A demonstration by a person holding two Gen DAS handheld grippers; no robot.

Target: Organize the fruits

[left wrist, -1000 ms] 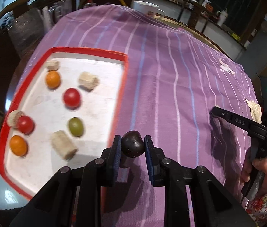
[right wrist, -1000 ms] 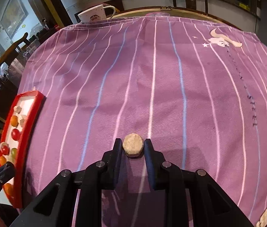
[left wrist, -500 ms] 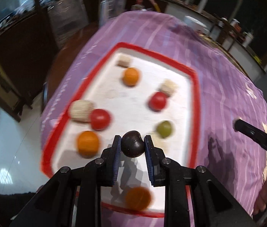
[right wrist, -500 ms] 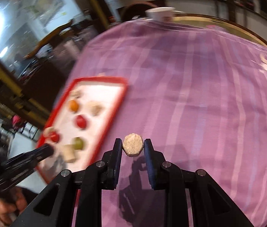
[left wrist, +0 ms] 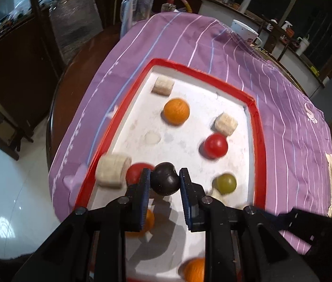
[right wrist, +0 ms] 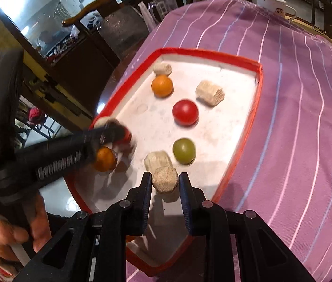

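The left gripper (left wrist: 165, 181) is clamped on a dark round fruit (left wrist: 166, 181), its blue-padded fingers (left wrist: 145, 183) pressing on both sides. The fruit hangs above the near part of a red-rimmed white tray (left wrist: 258, 141). In the right wrist view, the left gripper (right wrist: 114, 132) shows at the tray's left side, with a hand (right wrist: 13, 230) on its handle.

The right gripper (right wrist: 165, 179) is closed on a pale beige lump (right wrist: 165, 179), held between both pads over the near end of the same tray (right wrist: 241, 145).

Contents of the tray, near to far in the left wrist view:
- an orange ball (left wrist: 194, 269) at the near edge, partly hidden behind the gripper body;
- a second orange ball (left wrist: 149, 221), partly hidden behind the left finger;
- a green ball (left wrist: 225, 183), just right of the gripper;
- a red ball (left wrist: 136, 172) touching a beige roll (left wrist: 112, 171) that lies against the left rim;
- a second red ball (left wrist: 215, 146), with a beige block (left wrist: 226, 124) just beyond it;
- a third orange ball (left wrist: 176, 111);
- a small beige piece (left wrist: 162, 86) near the far rim.

The tray rests on a purple striped cloth (left wrist: 283, 117) covering the surface. Beyond the cloth's far edge stands a white mug (left wrist: 244, 29).
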